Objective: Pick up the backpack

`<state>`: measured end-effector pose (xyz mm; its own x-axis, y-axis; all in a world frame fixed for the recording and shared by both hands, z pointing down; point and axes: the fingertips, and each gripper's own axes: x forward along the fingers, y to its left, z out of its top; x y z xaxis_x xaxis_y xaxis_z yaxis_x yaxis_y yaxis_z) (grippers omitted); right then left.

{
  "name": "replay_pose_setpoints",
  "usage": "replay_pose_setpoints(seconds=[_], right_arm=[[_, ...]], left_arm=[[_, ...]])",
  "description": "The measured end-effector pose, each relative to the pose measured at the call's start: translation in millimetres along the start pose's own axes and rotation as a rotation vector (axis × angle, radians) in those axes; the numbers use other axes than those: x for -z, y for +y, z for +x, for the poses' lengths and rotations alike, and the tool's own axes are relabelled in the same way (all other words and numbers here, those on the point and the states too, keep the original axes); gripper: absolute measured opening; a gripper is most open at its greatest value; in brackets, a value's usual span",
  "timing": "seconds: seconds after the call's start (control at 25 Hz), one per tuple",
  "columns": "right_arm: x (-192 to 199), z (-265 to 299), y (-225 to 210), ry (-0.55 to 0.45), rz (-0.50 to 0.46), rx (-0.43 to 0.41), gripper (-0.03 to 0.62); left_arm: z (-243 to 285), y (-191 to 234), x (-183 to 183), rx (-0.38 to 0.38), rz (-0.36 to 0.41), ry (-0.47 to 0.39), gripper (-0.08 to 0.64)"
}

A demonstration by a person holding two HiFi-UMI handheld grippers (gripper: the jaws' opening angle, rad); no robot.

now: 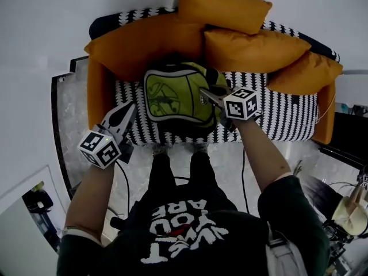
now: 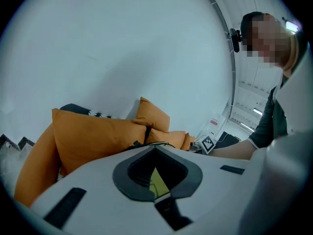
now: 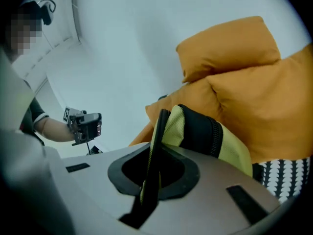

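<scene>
**Yellow-green backpack held over the sofa**

Yellow-green with black edges, the backpack (image 1: 172,99) is in the middle of the scene, in front of the orange sofa (image 1: 99,88). It is over the black and white seat cover (image 1: 282,117). I cannot tell if its bottom touches the seat.

The right gripper (image 1: 206,94) is at the right side of the backpack. Its fingers (image 1: 211,98) are closed tight on a black strap (image 3: 155,151). In the right gripper view the strap runs straight up between the fingers to the top of the bag, and the bag hangs tipped just behind them.

The left gripper (image 1: 131,107) is at the left side of the backpack, a bit nearer to the person. Its fingers (image 1: 122,118) are closed too. In the left gripper view a thin bit of yellow-green cloth sits pinched between them.

Three orange cushions (image 1: 221,4) lean at the far side of the sofa, behind the backpack and to its right. One more big one is on the left.

The person stands on the shiny grey floor (image 1: 75,117), near the sofa, with both arms reaching out to the bag.
</scene>
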<state>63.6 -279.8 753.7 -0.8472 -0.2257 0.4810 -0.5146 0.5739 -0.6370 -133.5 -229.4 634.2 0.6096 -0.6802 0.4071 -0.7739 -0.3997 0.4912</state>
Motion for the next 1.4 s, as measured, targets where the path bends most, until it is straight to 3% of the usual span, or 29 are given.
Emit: replay_pose_setpoints(seconds=[0.24, 0.56, 0.84, 1.08, 1.4], right_arm=[[-43, -16, 49, 0.053, -0.220, 0.008, 0.043], [-117, -86, 78, 0.095, -0.524, 0.158, 0.043], [-203, -168, 130, 0.032, -0.698, 0.263, 0.043], [-281, -228, 191, -0.043, -0.903, 0.334, 0.043], [-365, -289, 263, -0.172, -1.063, 0.428, 0.044]], left_arm=[[-30, -5, -32, -0.001, 0.035, -0.061, 0.009], [-54, -19, -96, 0.017, 0.111, -0.170, 0.009], [-75, -51, -155, 0.065, 0.172, -0.239, 0.009], [-80, -80, -217, 0.088, 0.268, -0.309, 0.009], [-109, -98, -281, 0.101, 0.333, -0.400, 0.009]])
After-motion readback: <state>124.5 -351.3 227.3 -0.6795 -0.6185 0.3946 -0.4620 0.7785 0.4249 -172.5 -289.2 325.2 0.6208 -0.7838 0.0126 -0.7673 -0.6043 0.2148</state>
